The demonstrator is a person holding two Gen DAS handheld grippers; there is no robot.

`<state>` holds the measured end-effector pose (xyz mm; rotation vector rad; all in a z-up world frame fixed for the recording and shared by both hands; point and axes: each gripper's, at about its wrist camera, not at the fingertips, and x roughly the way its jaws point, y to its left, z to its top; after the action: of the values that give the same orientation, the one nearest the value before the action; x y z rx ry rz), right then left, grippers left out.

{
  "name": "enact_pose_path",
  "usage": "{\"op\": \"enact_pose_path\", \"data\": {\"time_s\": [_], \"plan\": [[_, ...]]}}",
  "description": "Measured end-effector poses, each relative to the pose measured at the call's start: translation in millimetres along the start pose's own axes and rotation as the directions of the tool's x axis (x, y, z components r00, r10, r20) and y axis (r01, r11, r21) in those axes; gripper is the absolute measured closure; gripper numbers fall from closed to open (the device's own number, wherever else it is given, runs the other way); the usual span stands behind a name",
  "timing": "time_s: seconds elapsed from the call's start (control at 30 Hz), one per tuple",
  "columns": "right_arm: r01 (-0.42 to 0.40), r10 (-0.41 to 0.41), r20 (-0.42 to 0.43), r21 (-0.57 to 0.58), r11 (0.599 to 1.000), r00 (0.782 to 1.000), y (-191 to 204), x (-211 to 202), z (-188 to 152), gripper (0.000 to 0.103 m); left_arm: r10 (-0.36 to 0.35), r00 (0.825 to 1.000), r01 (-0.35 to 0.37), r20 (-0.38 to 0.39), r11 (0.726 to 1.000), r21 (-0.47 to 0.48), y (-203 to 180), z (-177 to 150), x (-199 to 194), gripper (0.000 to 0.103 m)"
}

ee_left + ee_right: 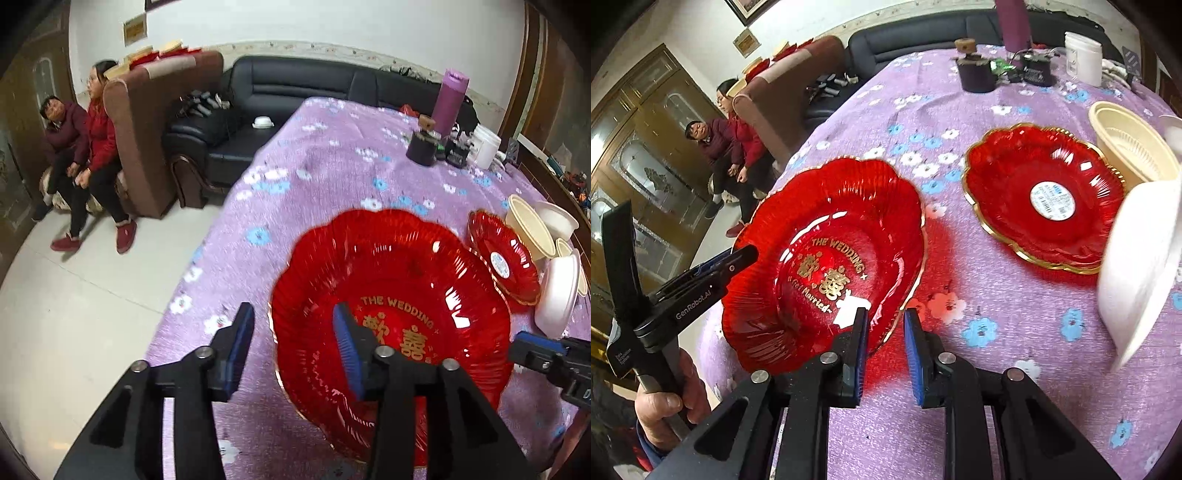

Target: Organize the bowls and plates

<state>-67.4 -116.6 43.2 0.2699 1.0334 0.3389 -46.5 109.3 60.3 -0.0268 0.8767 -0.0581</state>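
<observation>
A large red scalloped plate (406, 280) (827, 229) with gold wedding lettering lies on the purple flowered tablecloth (997, 332). My left gripper (294, 308) stands open astride the plate's left rim, one finger outside and one over the inside. My right gripper (886, 312) is open too, with the plate's opposite rim in the narrow gap between its blue pads. A smaller red plate (1045, 199) (506, 258) with a white sticker sits to the right. Beside it are stacked cream bowls (1126, 147) (528, 225) and a tilted white bowl (1137, 266) (557, 291).
At the table's far end stand a purple bottle (450, 99), a dark jar (421, 147) and a white jar (487, 146). The table edge drops to the floor at the left. A black sofa (295, 92) and two seated persons (92, 140) are beyond it.
</observation>
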Motion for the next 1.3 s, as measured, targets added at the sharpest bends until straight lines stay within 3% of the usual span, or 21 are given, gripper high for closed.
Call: {"op": "enact_pose_path", "data": {"time_s": [0.07,0.13,0.27,0.37,0.5,0.67,0.77,0.9,1.0,1.1,1.17,1.3], "plan": [[0.008,-0.007,0.033,-0.007,1.0,0.999,-2.9,-12.1,-0.4,0.064,0.017,1.0,-0.016,0.024,1.0,-0.003,1.2,3.1,-7.9,0.055],[-0.006,0.006,0.061,0.002,1.0,0.998,-9.0,-23.8,-1.9,0.059,0.004,0.999,-0.004,0.039,1.0,-0.006,1.0,6.6,-16.3,0.054],[-0.095,0.093,0.143,0.005,0.995,0.985,-25.3,-60.5,-6.6,0.059,-0.042,0.998,0.041,0.053,0.999,0.02,-11.1,11.3,-29.1,0.054],[-0.125,0.115,0.267,0.02,0.992,0.957,-50.8,-104.0,-8.6,0.059,-0.095,0.994,0.091,0.062,0.994,0.062,-33.4,13.7,-38.6,0.054],[-0.044,-0.012,0.361,0.146,0.988,0.932,-109.6,-138.2,-5.5,0.059,-0.191,0.98,0.183,0.05,0.974,0.13,-77.0,14.9,-45.5,0.055],[0.006,-0.103,0.301,0.307,0.952,0.948,-184.7,-124.4,-8.2,0.059,-0.307,0.952,0.298,-0.006,0.917,0.265,-162.2,8.1,-45.6,0.055],[-0.009,-0.086,0.263,0.343,0.939,0.961,-208.1,-106.0,-9.5,0.059,-0.333,0.943,0.314,-0.001,0.888,0.336,-203.8,4.3,-49.9,0.055],[-0.003,-0.078,0.223,0.344,0.939,0.972,-214.8,-85.3,-6.1,0.059,-0.274,0.962,0.247,0.009,0.878,0.41,-248.6,3.9,-34.3,0.055],[0.013,-0.089,0.209,0.338,0.941,0.974,-216.8,-73.6,-0.7,0.059,-0.251,0.967,0.241,-0.033,0.868,0.434,-267.7,0.2,-12.6,0.056],[0.014,-0.083,0.199,0.329,0.944,0.976,-218.7,-64.3,-2.7,0.06,-0.206,0.978,0.198,-0.032,0.867,0.457,-278.9,-4.9,0.1,0.079],[0.013,-0.076,0.192,0.314,0.949,0.978,-218.1,-61.9,-4.2,0.082,-0.221,0.973,0.229,-0.073,0.861,0.454,-284.0,-7.9,7.8,0.084],[-0.045,-0.026,0.227,0.3,0.953,0.974,-214.0,-78.4,-9.7,0.086,-0.235,0.968,0.245,-0.083,0.838,0.487,-301.8,-17.2,5.5,0.084]]}}
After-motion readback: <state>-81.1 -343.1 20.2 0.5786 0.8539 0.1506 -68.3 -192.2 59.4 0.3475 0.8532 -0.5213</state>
